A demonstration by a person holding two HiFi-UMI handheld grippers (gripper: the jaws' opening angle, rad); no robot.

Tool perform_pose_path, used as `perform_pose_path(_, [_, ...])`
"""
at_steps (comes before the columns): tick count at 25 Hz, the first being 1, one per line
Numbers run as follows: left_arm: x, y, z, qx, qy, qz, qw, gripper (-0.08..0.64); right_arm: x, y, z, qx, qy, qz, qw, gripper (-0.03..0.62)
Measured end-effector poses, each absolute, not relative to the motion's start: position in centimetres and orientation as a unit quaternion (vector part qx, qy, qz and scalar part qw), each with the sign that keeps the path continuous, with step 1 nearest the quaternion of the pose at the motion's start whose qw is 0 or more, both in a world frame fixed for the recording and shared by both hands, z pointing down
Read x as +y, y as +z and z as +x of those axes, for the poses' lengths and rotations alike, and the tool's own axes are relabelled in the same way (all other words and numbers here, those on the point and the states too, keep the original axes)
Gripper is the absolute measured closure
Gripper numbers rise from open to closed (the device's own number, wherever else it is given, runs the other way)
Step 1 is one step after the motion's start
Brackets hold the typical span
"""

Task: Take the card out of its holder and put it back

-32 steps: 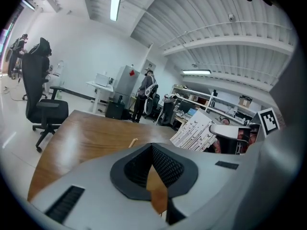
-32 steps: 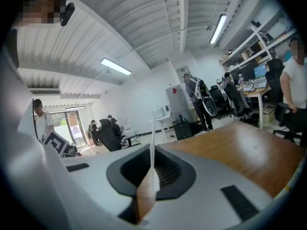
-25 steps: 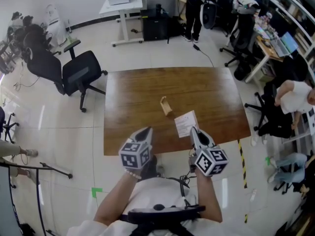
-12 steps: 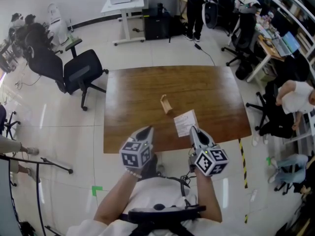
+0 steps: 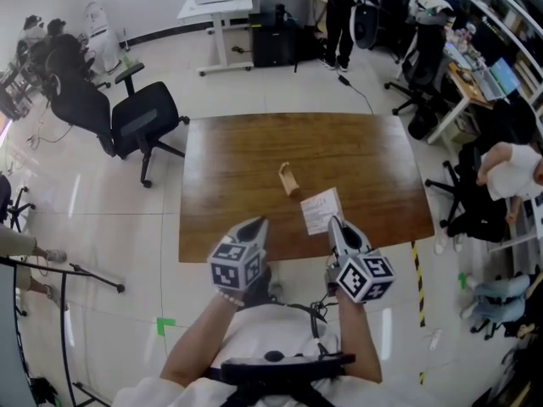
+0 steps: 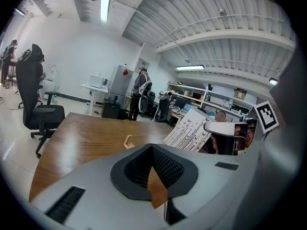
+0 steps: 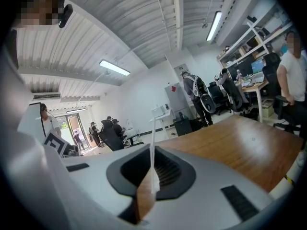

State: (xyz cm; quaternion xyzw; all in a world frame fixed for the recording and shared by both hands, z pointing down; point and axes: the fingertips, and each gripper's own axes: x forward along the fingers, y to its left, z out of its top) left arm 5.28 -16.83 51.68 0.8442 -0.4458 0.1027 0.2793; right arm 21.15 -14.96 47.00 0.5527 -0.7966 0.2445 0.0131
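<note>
A small wooden card holder stands empty near the middle of the brown table. My right gripper is shut on a white printed card, which it holds over the table's near edge, to the right of the holder and closer to me. In the right gripper view the card shows edge-on between the jaws. My left gripper hovers at the near edge, shut and empty. The left gripper view shows the holder ahead and the card to its right.
A black office chair stands left of the table. People sit at desks on the right, and another person stands at the back. A white desk is behind the table. Yellow-black tape marks the floor by the table's near right corner.
</note>
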Motion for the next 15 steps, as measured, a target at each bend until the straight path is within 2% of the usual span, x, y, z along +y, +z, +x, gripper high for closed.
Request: perform_pose_path(15, [-18.3,52.1,5.4,-0.448,0.098,0.837,0.298,0.565,-19.0,46.9,21.0,-0.800,0.230,0.554,0.022,0.568])
